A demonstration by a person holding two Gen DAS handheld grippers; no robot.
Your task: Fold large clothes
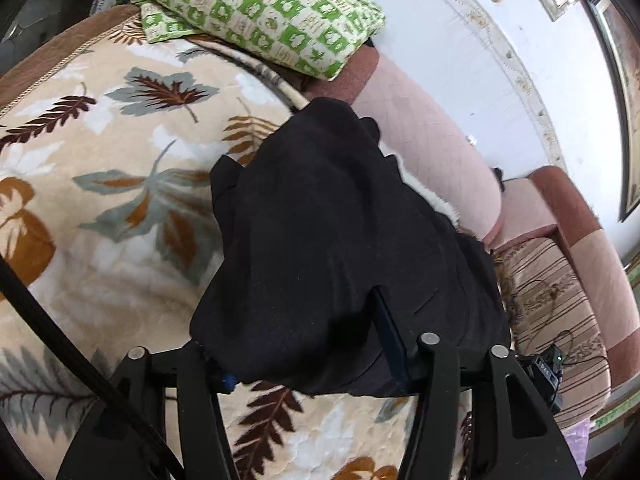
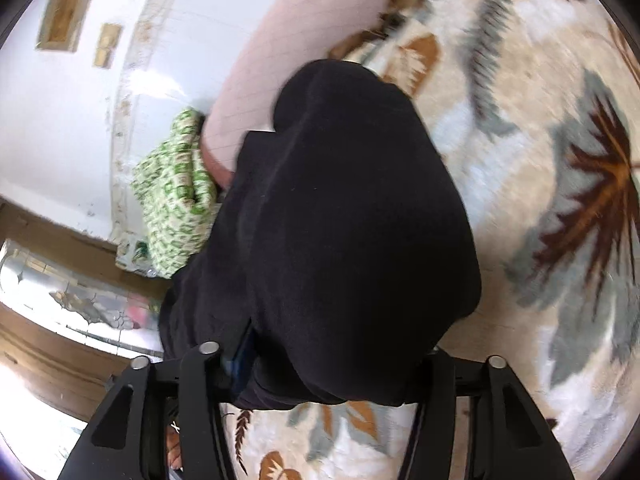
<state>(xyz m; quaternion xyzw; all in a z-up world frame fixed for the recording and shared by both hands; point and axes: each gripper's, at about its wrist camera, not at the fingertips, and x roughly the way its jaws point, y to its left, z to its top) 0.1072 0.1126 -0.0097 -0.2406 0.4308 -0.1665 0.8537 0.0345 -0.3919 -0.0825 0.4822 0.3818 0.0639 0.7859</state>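
Two grippers, one garment: both wrist views are filled by the same black cloth, so the coming move depends on how it hangs from each tool.
Bed surface: a leaf-print blanket [image 1: 100,184] covers the bed beneath and around the cloth; in the right wrist view it spreads out on the right side.
Headboard: a padded pink headboard [image 1: 432,140] runs along the far side, against the white wall.
Pillow: a green-and-cream patterned pillow [image 1: 260,12] lies at the head end, well apart from the grippers.
Garment: the black garment [image 1: 340,240] is bunched and draped forward from both tools, its long axis running away from each camera toward the headboard; its far end appears to rest on the blanket.
Left gripper: the left gripper [image 1: 320,360] has cloth heaped over and between its fingers, one blue-black finger [image 1: 390,328] showing through a fold; it appears to be gripping the near edge, half-closed on thick fabric.
Right gripper: the right gripper [image 2: 320,364] carries the garment [image 2: 340,220] the same way, one finger [image 2: 244,352] visible at the left edge; it too seems clenched on the bunched hem, though the pads are hidden.
Nearer hand: neither is clearly nearer; both hold the near end.
Judged next need: carrying the near edge forward over the far part.
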